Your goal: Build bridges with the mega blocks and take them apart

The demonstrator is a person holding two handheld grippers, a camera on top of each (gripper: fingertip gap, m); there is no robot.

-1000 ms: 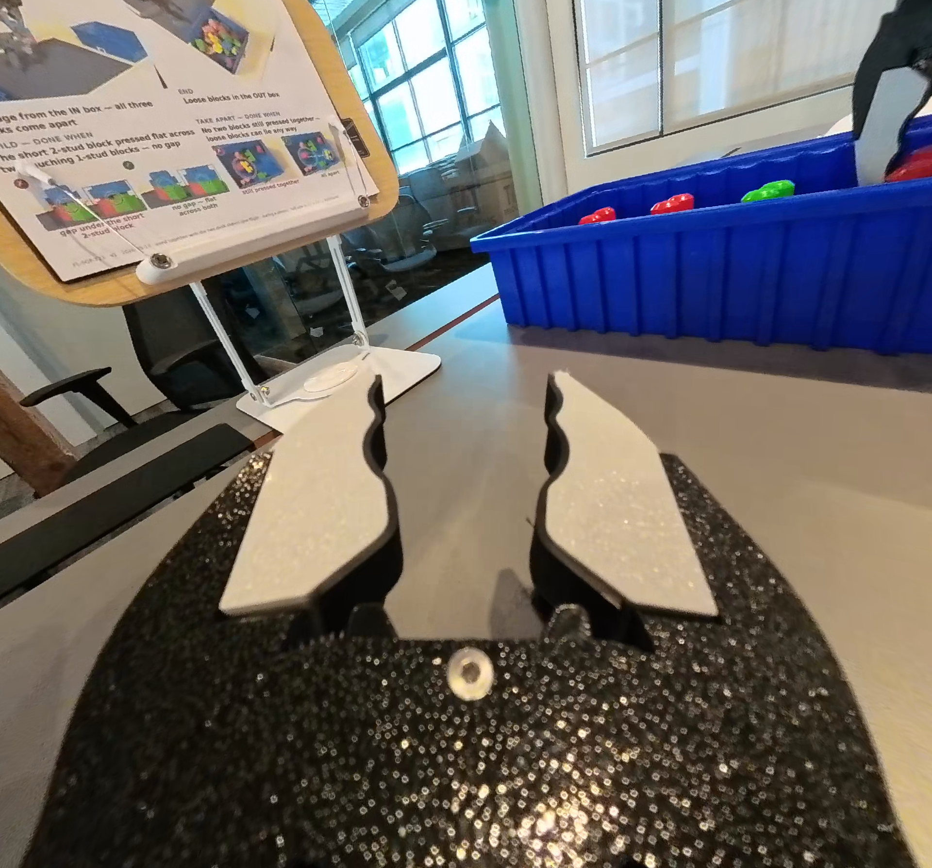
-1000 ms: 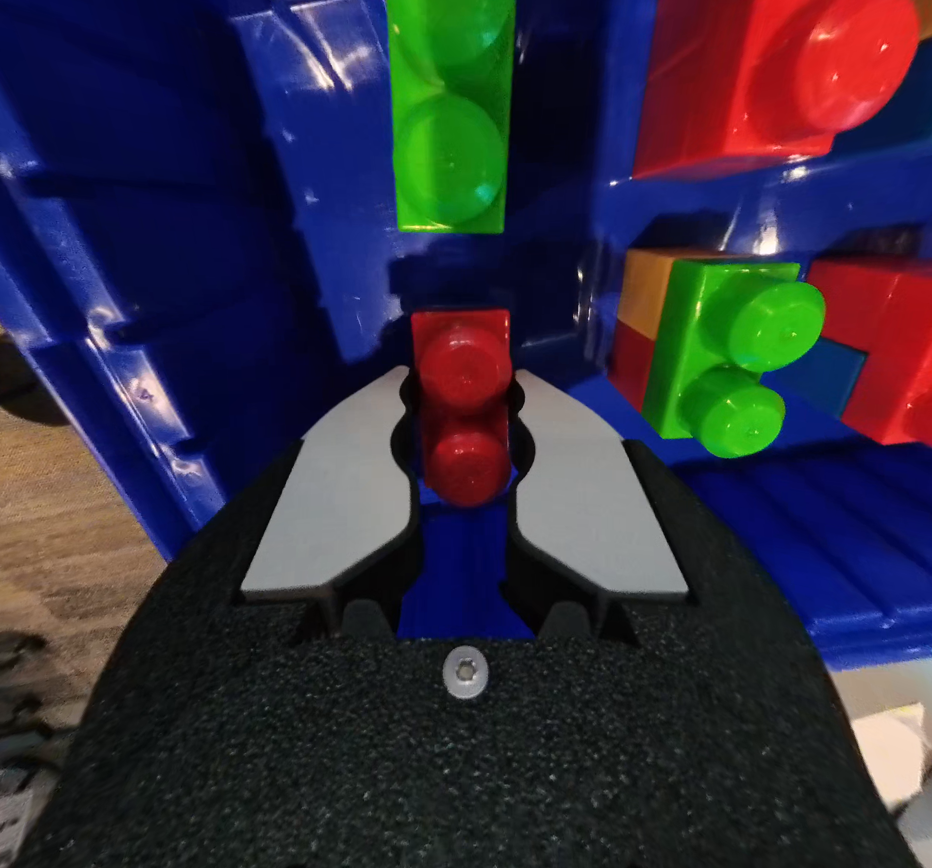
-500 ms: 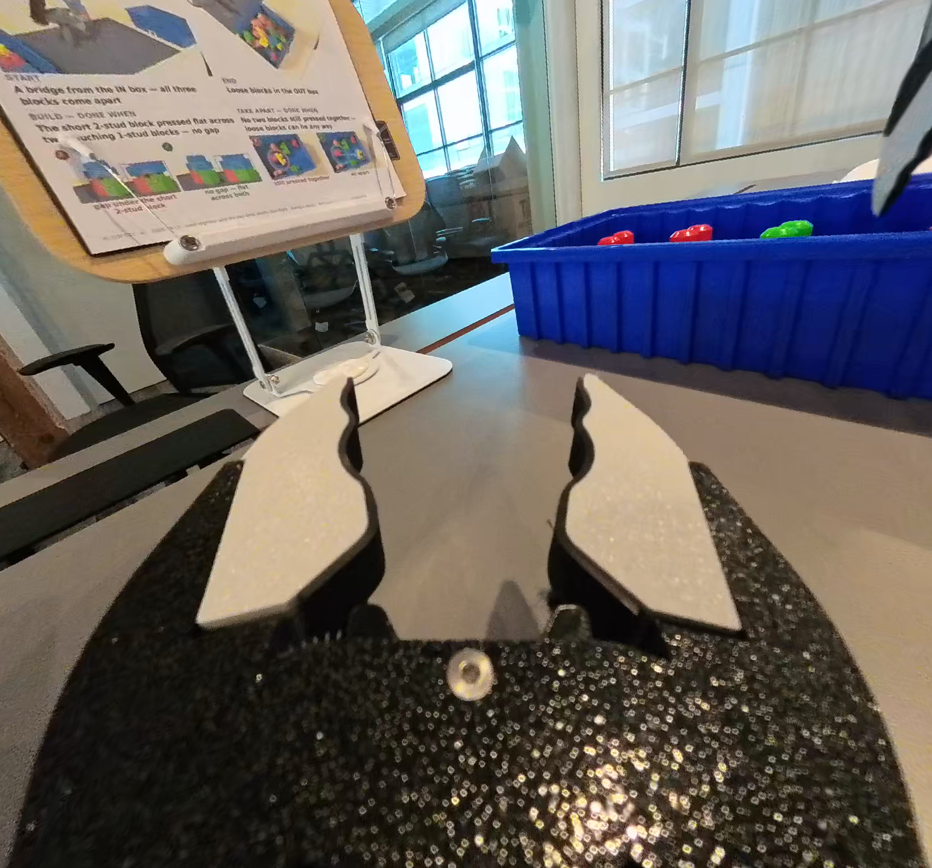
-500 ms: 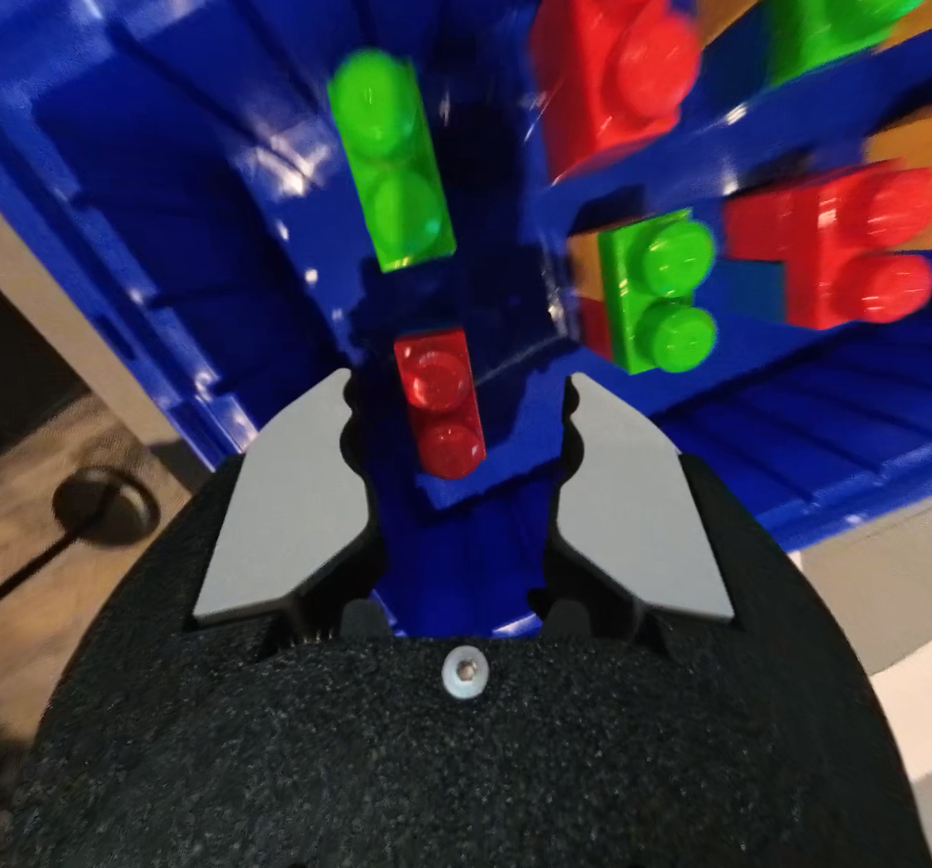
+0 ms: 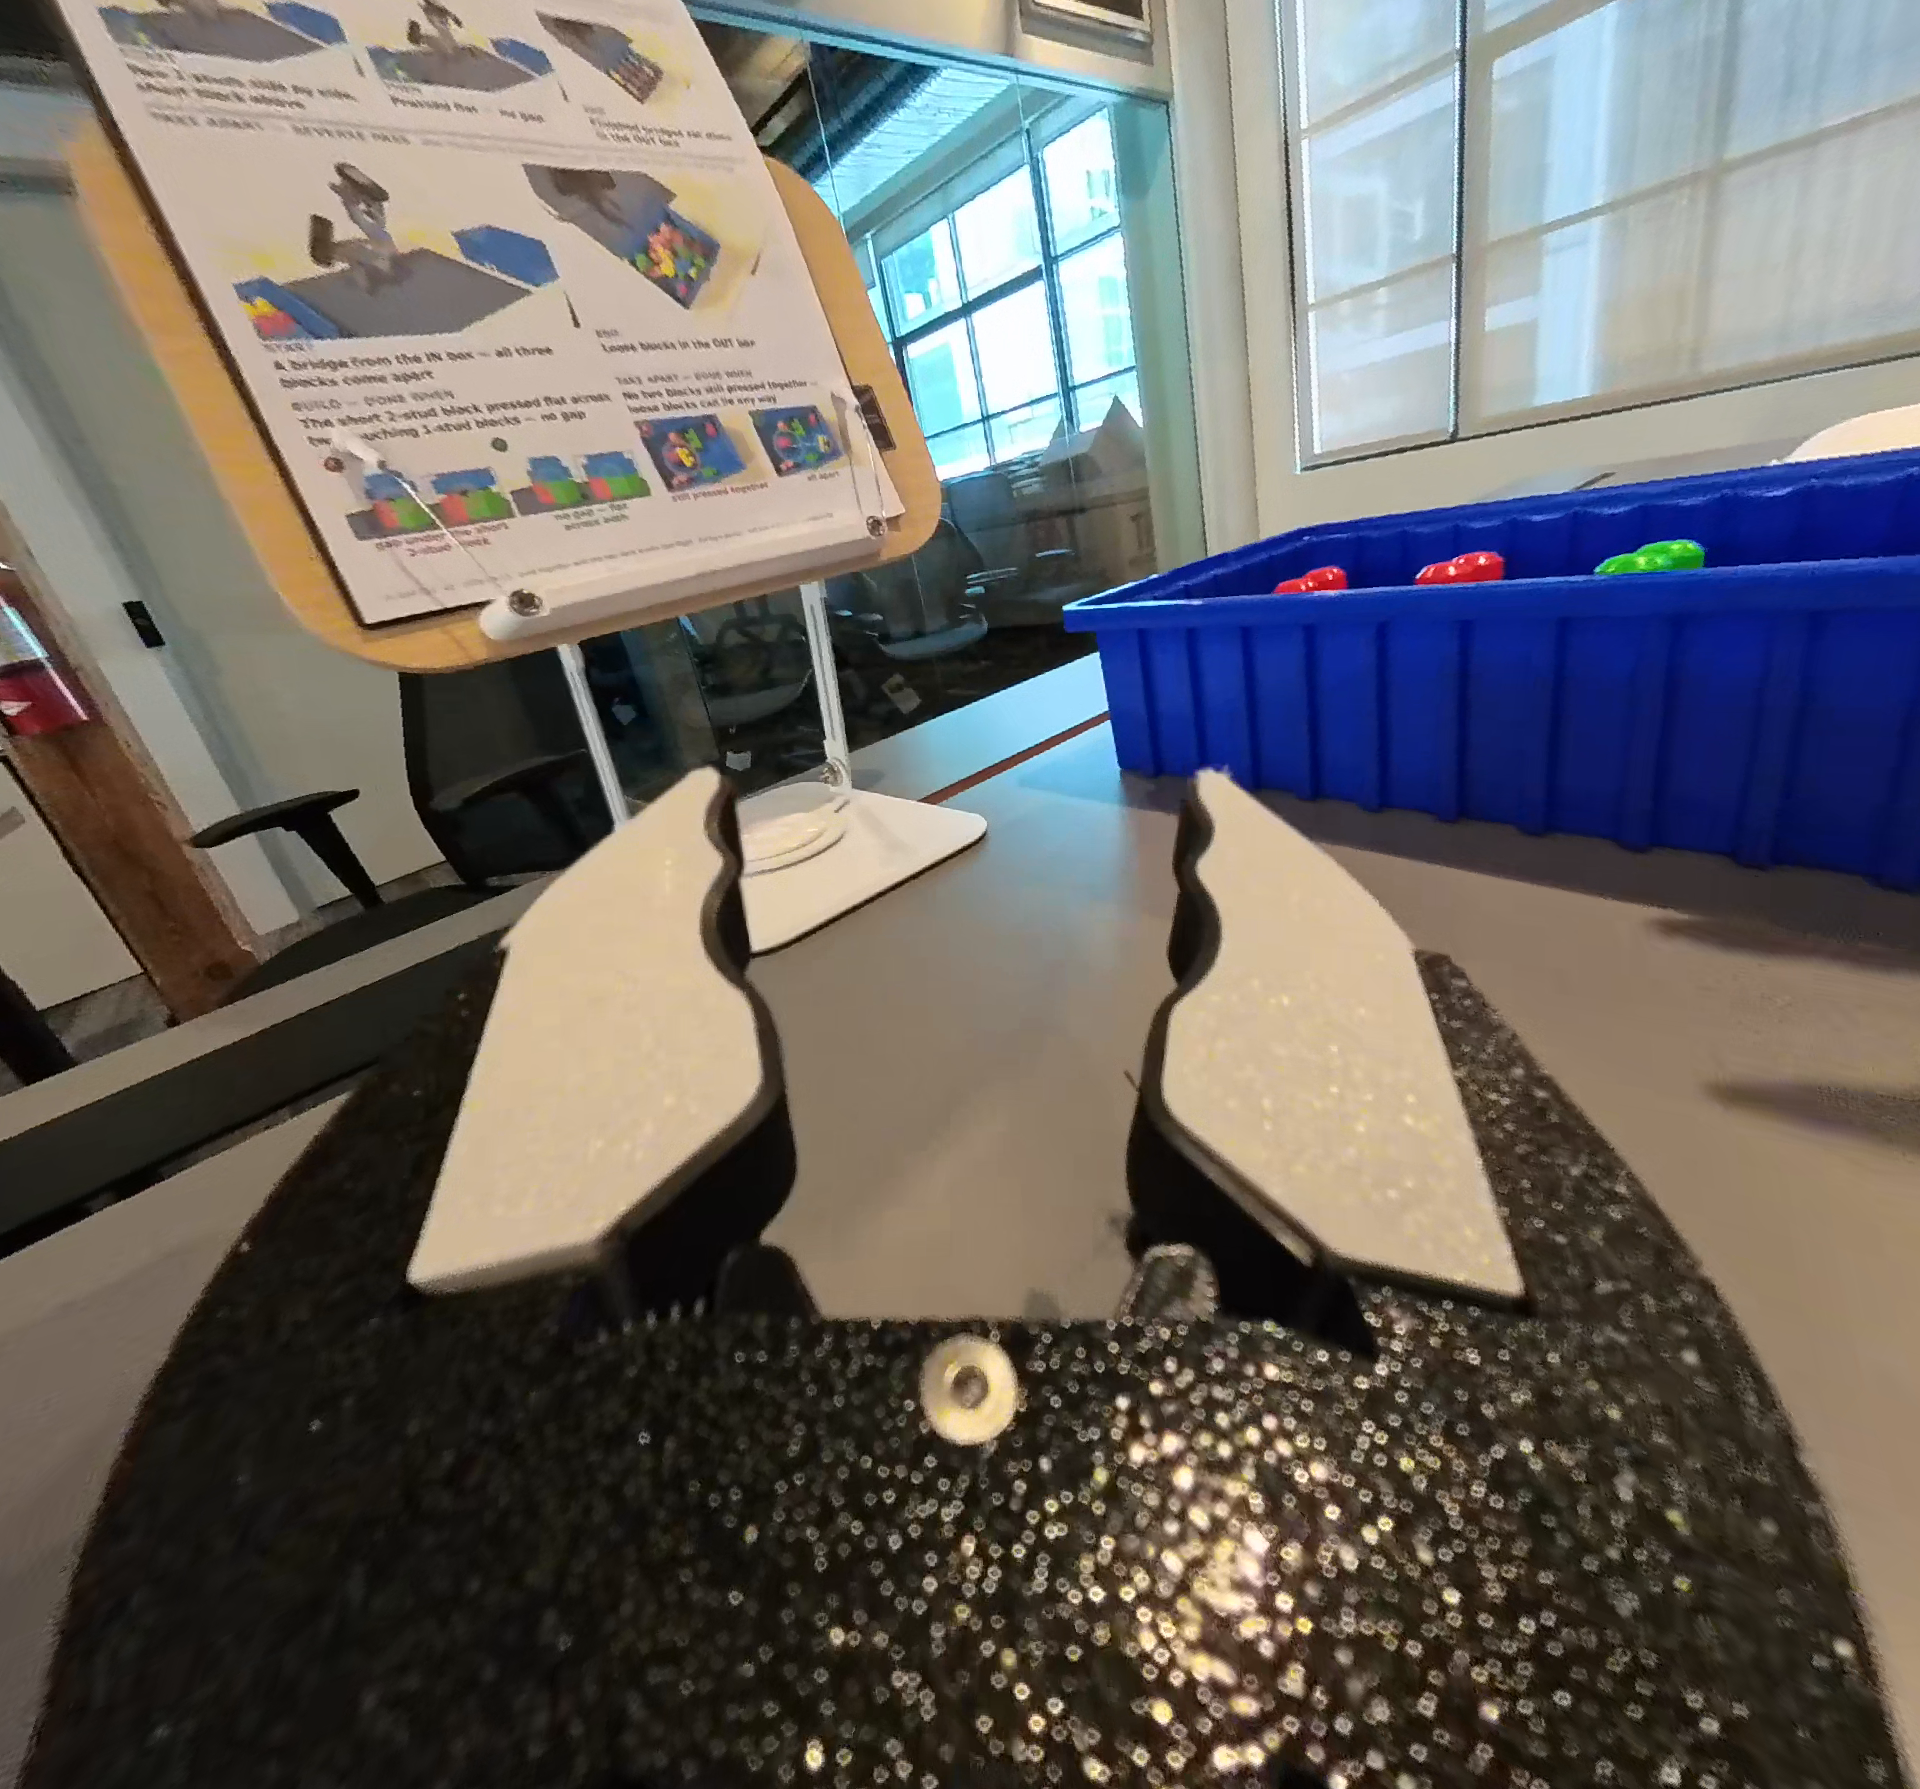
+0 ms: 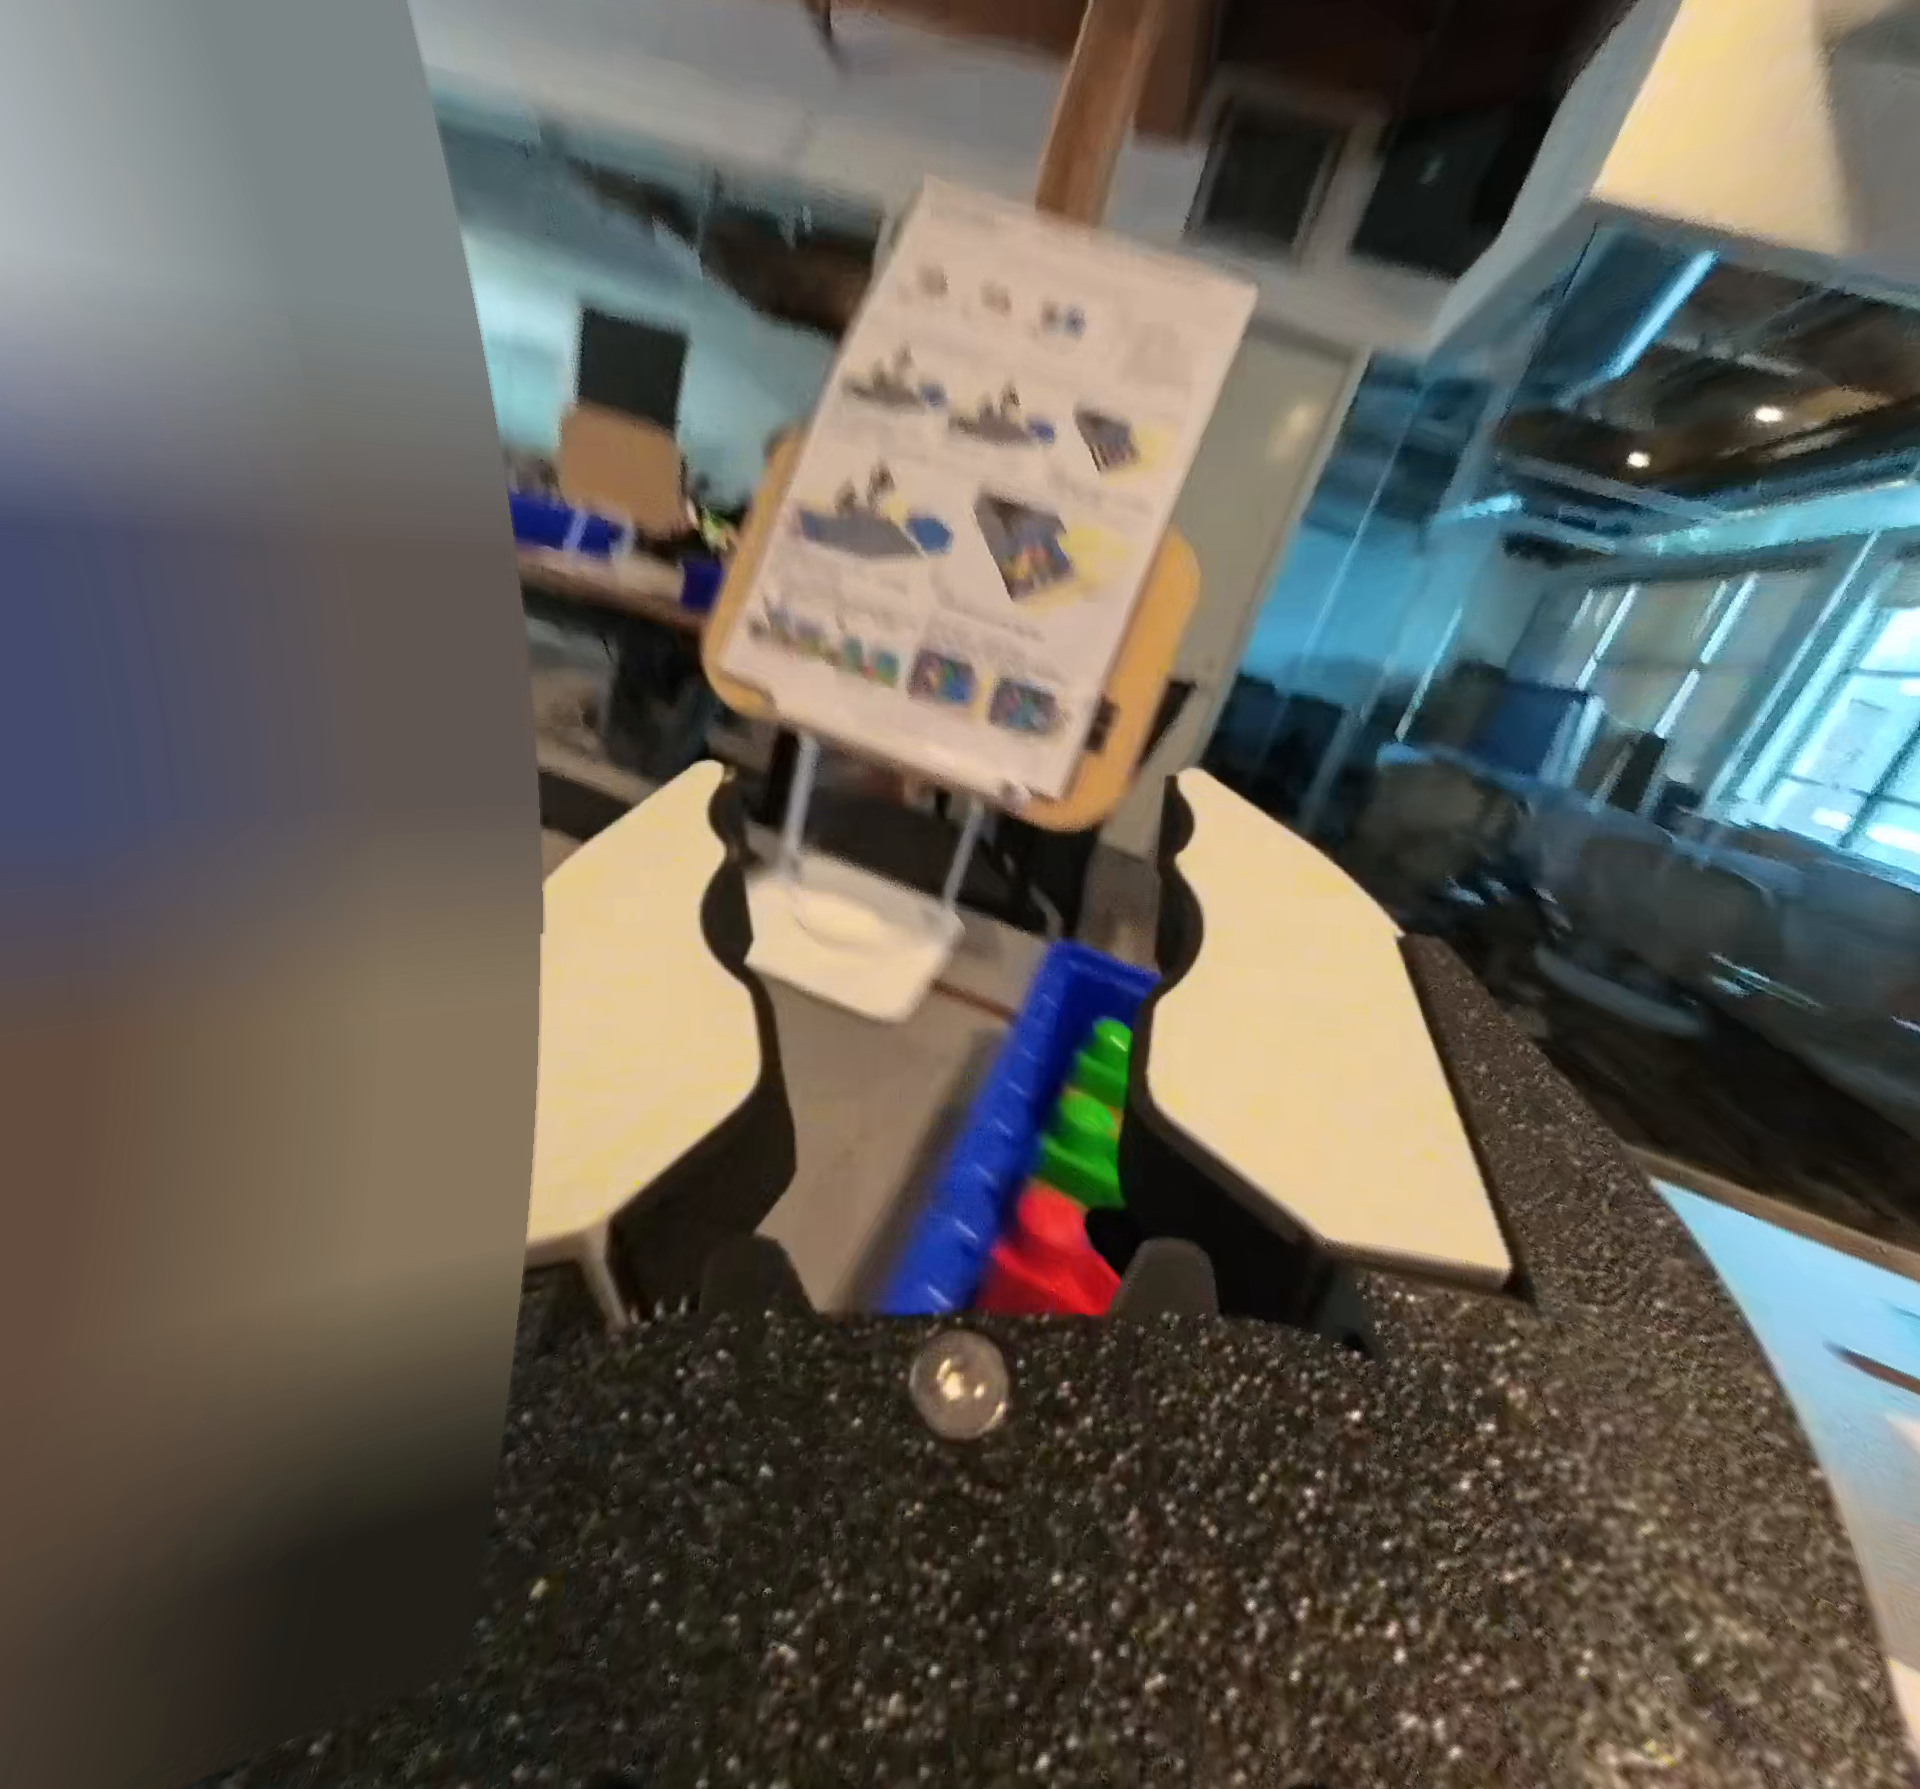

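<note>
My left gripper point(image 5: 956, 789) is open and empty, low over the grey table point(image 5: 956, 1095). A blue bin point(image 5: 1558, 700) stands ahead to the right, with red blocks point(image 5: 1460, 567) and a green block point(image 5: 1652, 555) showing over its rim. My right gripper point(image 6: 951, 789) is open and empty, raised above the bin. The bin's near wall point(image 6: 997, 1116) shows between its fingers, with green blocks point(image 6: 1091, 1105) and a red block point(image 6: 1049, 1261) inside. This view is blurred by motion.
An instruction sheet on a wooden board with a white stand point(image 5: 831, 835) stands on the table ahead of the left gripper; it also shows in the right wrist view point(image 6: 977, 534). Office chairs point(image 5: 499, 794) stand beyond the table edge. Windows are at the right.
My right gripper opened and let go of the red two-stud block in the bin, then lifted up and out to face the room. My left gripper opened wider and tilted slightly upward.
</note>
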